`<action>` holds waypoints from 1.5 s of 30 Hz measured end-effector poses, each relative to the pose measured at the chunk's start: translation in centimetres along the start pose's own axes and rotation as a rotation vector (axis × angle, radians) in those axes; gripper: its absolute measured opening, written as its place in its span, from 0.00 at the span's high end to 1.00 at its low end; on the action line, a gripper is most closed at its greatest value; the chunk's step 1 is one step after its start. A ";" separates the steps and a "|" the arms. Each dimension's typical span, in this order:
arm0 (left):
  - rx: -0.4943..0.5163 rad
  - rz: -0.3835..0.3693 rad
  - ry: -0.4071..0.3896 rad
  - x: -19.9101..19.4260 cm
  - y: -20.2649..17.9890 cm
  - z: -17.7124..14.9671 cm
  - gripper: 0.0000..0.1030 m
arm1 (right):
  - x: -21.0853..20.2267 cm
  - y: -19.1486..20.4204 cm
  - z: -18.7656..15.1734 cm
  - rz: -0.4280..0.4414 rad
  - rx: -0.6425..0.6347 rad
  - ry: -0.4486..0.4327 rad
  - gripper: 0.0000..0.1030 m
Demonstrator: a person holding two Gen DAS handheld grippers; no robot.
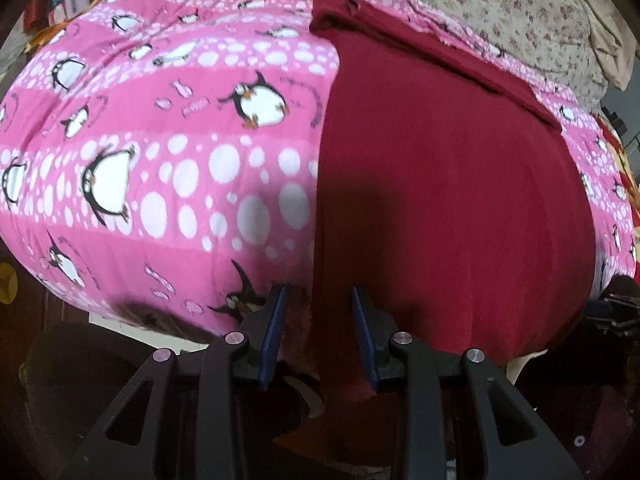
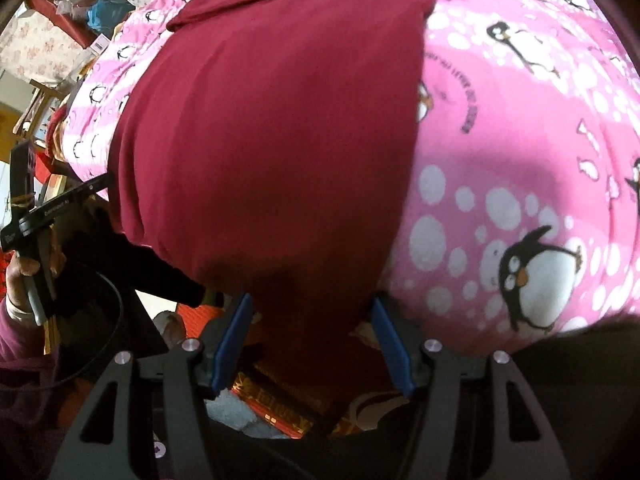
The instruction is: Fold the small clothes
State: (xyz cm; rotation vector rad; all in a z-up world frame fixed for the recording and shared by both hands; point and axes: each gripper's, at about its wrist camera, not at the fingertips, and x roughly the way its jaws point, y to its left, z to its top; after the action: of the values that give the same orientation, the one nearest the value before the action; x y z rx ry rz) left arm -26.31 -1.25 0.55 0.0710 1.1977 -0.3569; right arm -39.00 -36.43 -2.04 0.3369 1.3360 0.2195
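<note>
a: maroon knit garment (image 1: 440,184), lying flat on pink penguin-print fleece blanket (image 1: 160,160), near hem over the edge. left gripper (image 1: 318,320) and right gripper (image 2: 312,332) straddle that hem, jaws parted, nothing clamped.

b: risk: a shallow pinch slips or snags fleece. only the right view shows the person's hand (image 2: 24,280).

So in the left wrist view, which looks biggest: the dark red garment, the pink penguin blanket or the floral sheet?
1. Pink penguin blanket and dark red garment: each fills a large share; too close to rank, and the garment lies nearer the lens.
2. Floral sheet: smallest, only a far strip showing.
</note>
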 end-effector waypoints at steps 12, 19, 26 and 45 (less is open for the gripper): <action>0.018 -0.068 0.074 1.5 -0.5 -0.1 0.88 | 1.1 0.2 0.1 0.066 -0.022 0.034 0.43; 0.046 -0.085 0.081 1.3 -1.1 0.1 1.00 | 1.2 0.5 0.2 0.102 -0.042 0.009 0.88; 0.010 -0.228 -0.047 -3.4 -0.4 2.4 1.00 | -4.3 0.7 1.5 0.227 -0.053 -0.165 0.89; -0.037 -0.137 -0.363 -5.7 -1.9 14.1 1.00 | -12.3 -2.7 10.1 0.293 0.127 -0.599 0.89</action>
State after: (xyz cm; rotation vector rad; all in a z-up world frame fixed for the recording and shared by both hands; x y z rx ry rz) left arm -16.05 -5.07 11.27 -0.1051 0.8507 -0.4470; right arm -31.99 -44.34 10.15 0.6509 0.7060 0.2535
